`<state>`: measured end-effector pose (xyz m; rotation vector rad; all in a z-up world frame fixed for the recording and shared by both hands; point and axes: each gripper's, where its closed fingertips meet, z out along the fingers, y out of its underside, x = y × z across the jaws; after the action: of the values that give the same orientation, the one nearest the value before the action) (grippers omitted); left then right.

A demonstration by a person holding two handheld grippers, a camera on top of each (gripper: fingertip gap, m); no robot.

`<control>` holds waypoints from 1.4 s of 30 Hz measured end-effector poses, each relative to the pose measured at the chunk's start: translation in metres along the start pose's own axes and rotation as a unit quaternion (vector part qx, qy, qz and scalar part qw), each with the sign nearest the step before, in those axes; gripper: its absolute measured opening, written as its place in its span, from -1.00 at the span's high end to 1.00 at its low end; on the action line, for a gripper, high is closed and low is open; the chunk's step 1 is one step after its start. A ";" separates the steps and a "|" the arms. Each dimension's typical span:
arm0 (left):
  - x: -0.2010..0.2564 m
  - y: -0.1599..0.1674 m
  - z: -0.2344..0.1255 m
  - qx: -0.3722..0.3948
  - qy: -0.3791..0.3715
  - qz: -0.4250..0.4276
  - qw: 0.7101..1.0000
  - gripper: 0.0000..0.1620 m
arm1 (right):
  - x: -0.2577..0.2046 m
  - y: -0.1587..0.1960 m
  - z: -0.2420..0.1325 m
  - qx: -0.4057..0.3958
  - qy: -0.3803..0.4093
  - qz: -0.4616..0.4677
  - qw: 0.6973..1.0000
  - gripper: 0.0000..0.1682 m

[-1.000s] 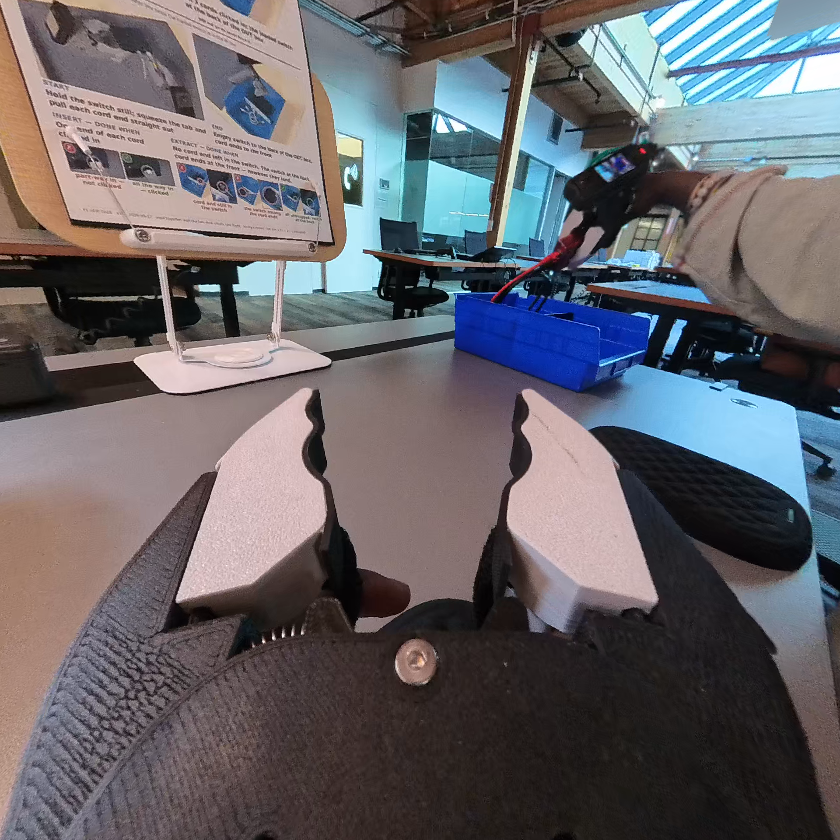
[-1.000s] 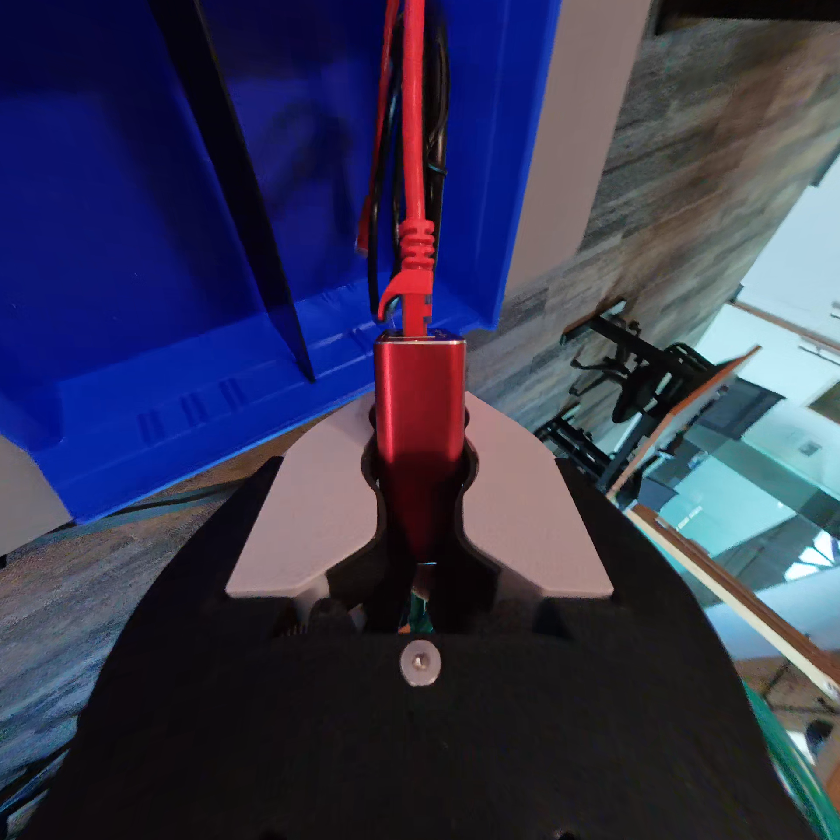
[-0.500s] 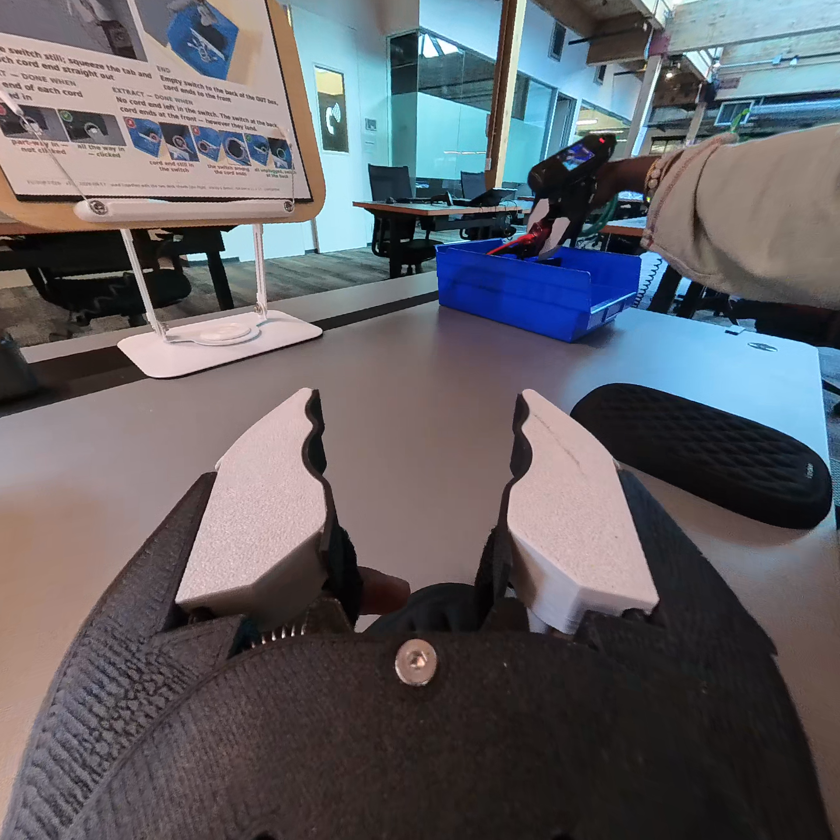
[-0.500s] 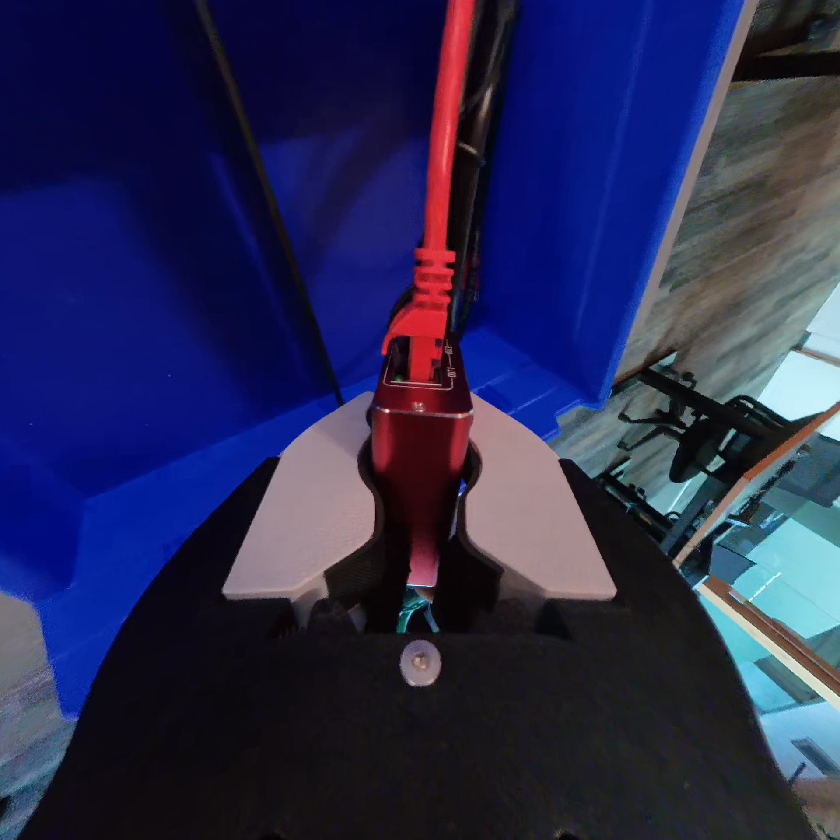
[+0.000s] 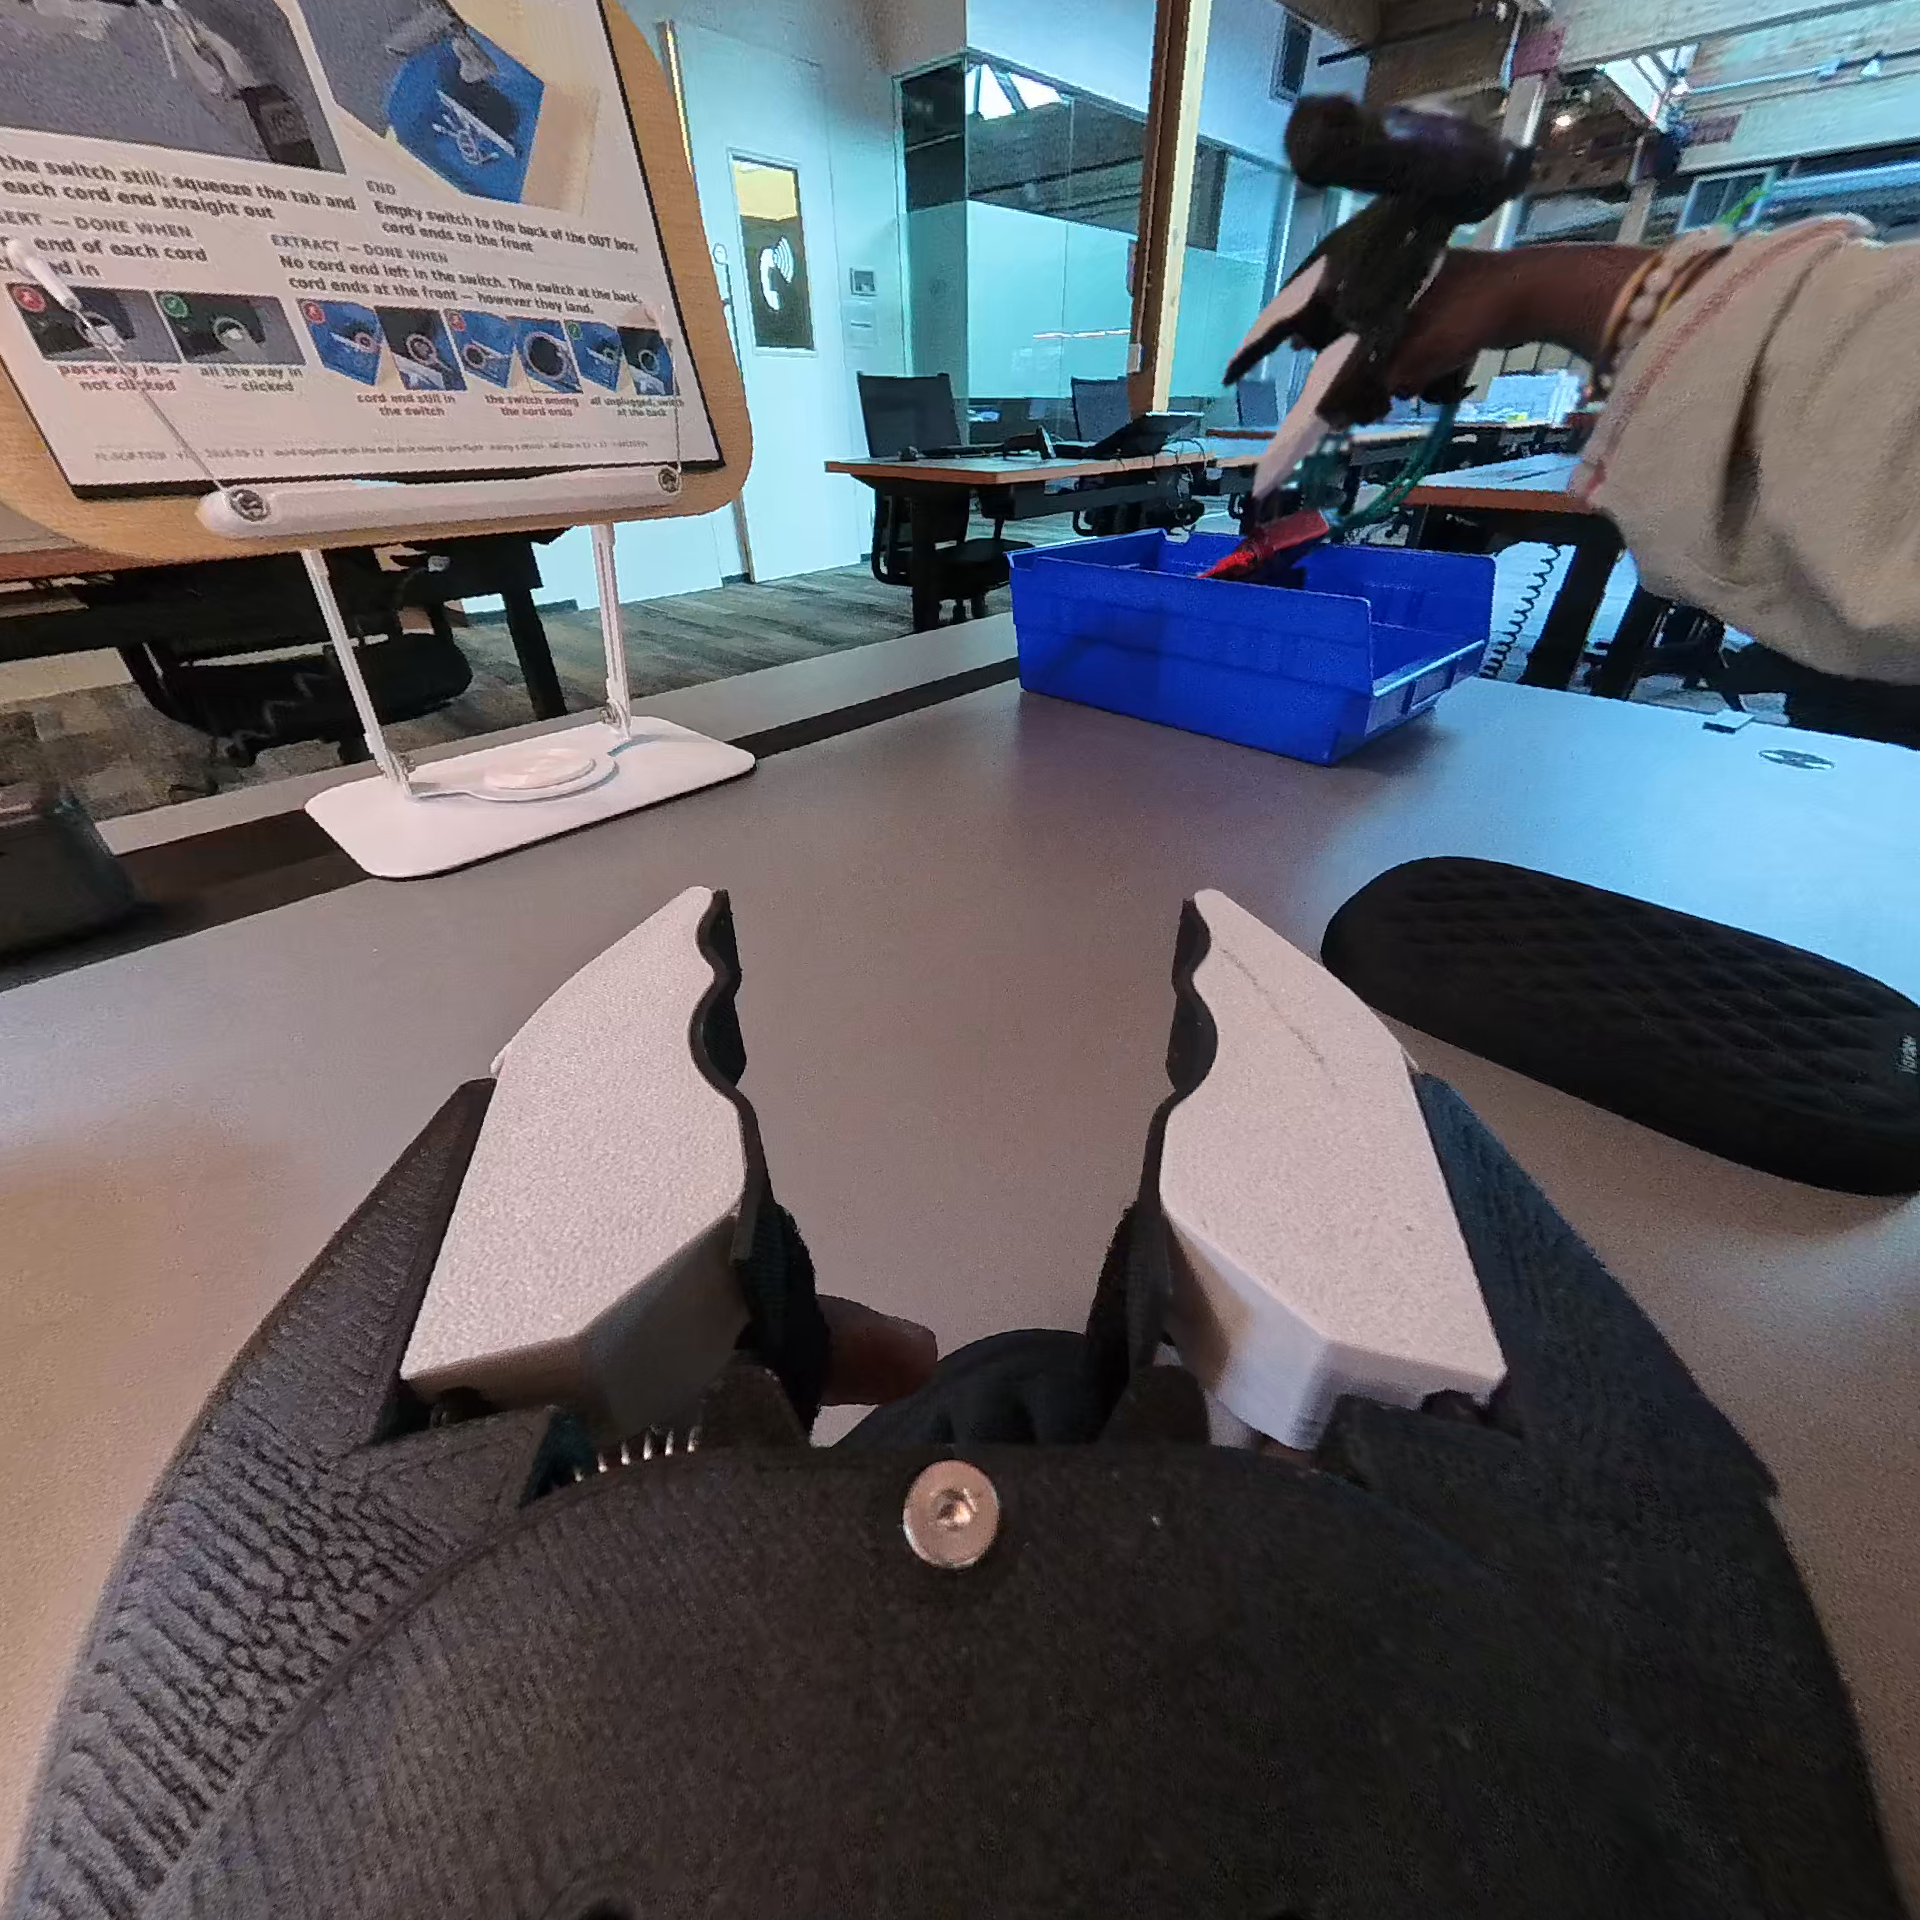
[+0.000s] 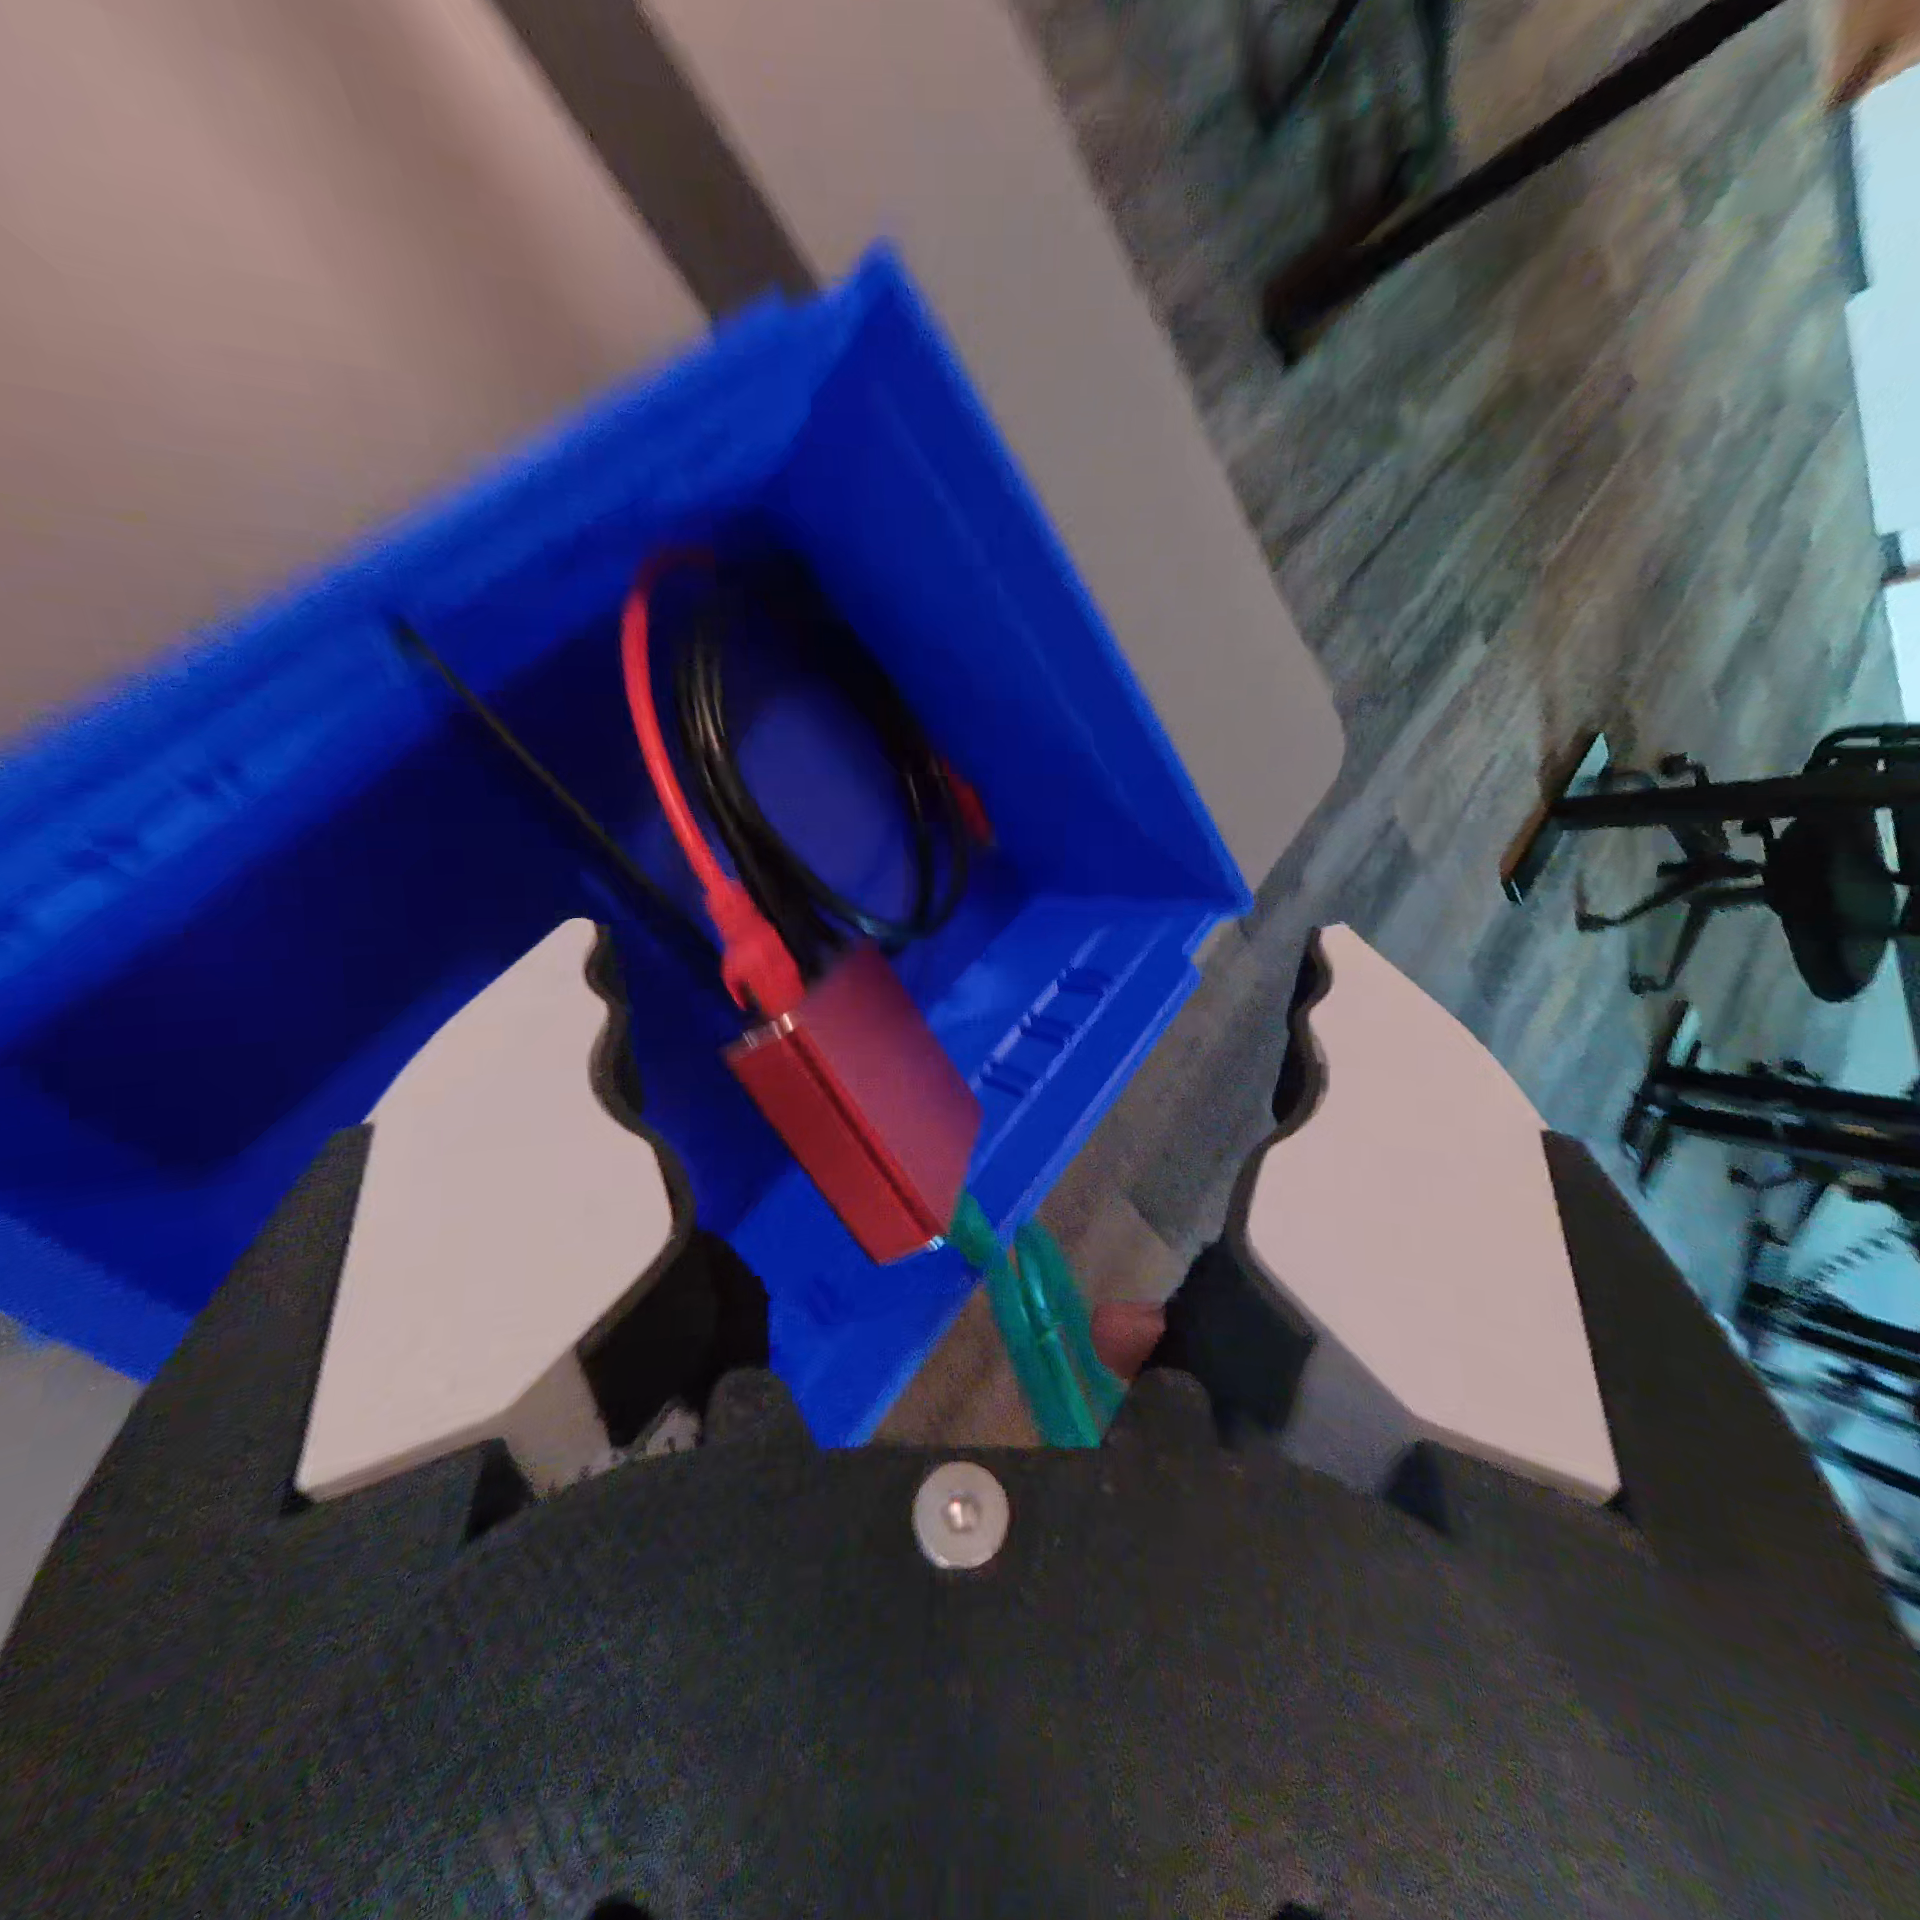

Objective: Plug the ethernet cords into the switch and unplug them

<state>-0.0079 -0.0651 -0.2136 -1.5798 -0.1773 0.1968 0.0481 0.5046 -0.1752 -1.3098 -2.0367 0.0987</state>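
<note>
Right gripper (image 6: 956,1049) gapes empty over the bin (image 6: 987,582); switch (image 6: 862,1091) sits inside, red cord (image 6: 675,769) plugged. Left gripper (image 5: 956,997) idles wide, empty, above the table (image 5: 935,831).

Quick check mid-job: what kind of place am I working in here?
Most likely an open-plan office or lab workspace: rows of desks with office chairs, glass-walled rooms behind them, and an instruction board on a stand on your grey table.
</note>
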 end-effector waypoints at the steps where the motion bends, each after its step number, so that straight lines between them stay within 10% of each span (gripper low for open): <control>1: 0.000 -0.001 0.000 0.002 -0.001 -0.001 1.000 0.01 | -0.002 -0.014 -0.010 0.038 0.006 0.020 0.999 -0.48; 8: -0.010 -0.009 -0.007 0.026 -0.023 -0.022 0.999 -0.06 | -0.034 -0.079 -0.102 0.272 0.104 0.164 0.942 -0.61; 16: -0.061 -0.037 -0.046 0.064 -0.154 -0.031 0.986 -0.20 | -0.127 -0.055 -0.145 0.375 0.168 0.389 0.824 -0.44; 25: -0.177 -0.024 -0.149 0.005 -0.424 0.039 0.905 -0.12 | -0.184 -0.005 -0.082 0.272 0.186 0.427 0.842 -0.13; 34: -0.219 0.045 -0.151 -0.128 -0.394 -0.045 0.909 0.88 | -0.187 0.008 -0.033 0.173 0.149 0.400 0.888 0.69; 42: -0.198 0.045 -0.125 -0.170 -0.348 -0.007 0.922 0.94 | -0.198 -0.008 -0.025 0.154 0.145 0.341 0.916 0.92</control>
<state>-0.1713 -0.2338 -0.2540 -1.7927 -0.8137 0.7507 0.1049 0.3302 -0.2554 -1.6505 -1.1876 0.4890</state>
